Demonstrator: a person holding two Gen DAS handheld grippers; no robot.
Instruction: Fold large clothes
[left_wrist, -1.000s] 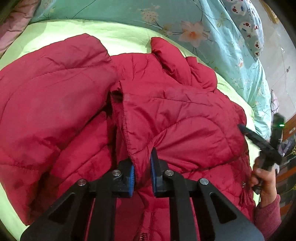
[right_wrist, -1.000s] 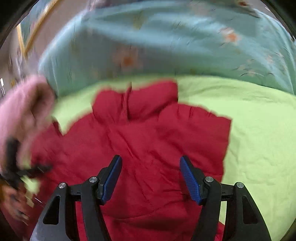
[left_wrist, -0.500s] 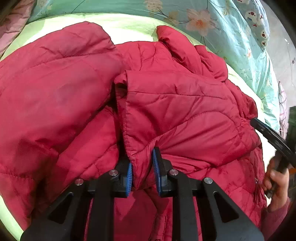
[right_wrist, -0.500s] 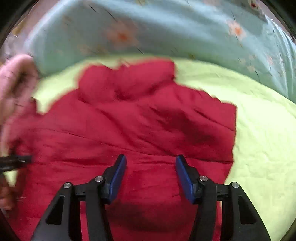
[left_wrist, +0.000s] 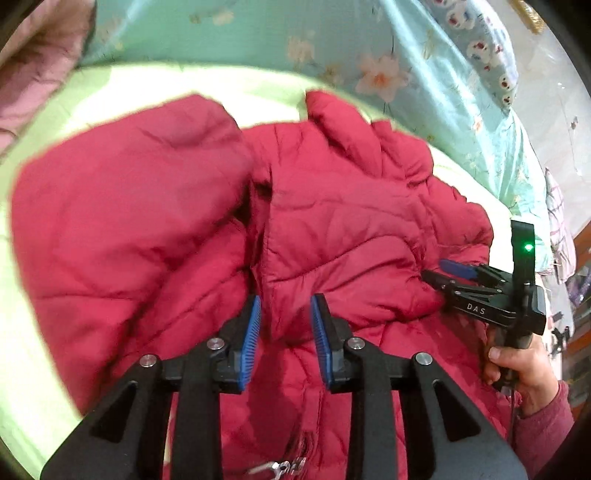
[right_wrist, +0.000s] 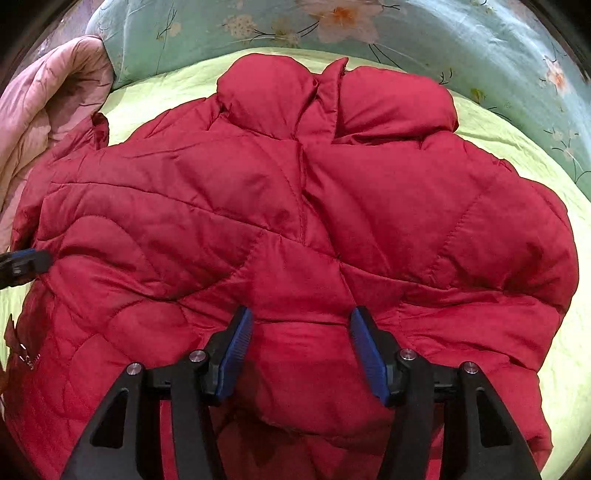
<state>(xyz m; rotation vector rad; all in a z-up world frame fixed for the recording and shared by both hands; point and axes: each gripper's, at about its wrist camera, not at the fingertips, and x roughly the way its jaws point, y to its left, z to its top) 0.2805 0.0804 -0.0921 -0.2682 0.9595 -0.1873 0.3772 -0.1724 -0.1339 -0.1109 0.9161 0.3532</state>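
Observation:
A red quilted puffer jacket (left_wrist: 332, 229) lies bunched on a light green bed sheet (left_wrist: 40, 369). In the left wrist view my left gripper (left_wrist: 285, 317) is open, its blue pads on either side of a folded jacket edge without pinching it. My right gripper (left_wrist: 443, 273) shows at the right of that view, held in a hand, its tips at the jacket's right side. In the right wrist view the jacket (right_wrist: 295, 221) fills the frame, hood at the top. My right gripper (right_wrist: 301, 332) is open just over the fabric. The left gripper's tip (right_wrist: 26, 264) shows at the left edge.
A teal floral quilt (left_wrist: 369, 55) lies along the far side of the bed, also in the right wrist view (right_wrist: 406, 29). A pink quilt (right_wrist: 48, 110) is bunched at the left. A zipper pull (left_wrist: 277, 469) lies at the jacket's near edge.
My left gripper has opened and let go of the jacket fold it was pinching. My right gripper has moved closer to the jacket and lower over it.

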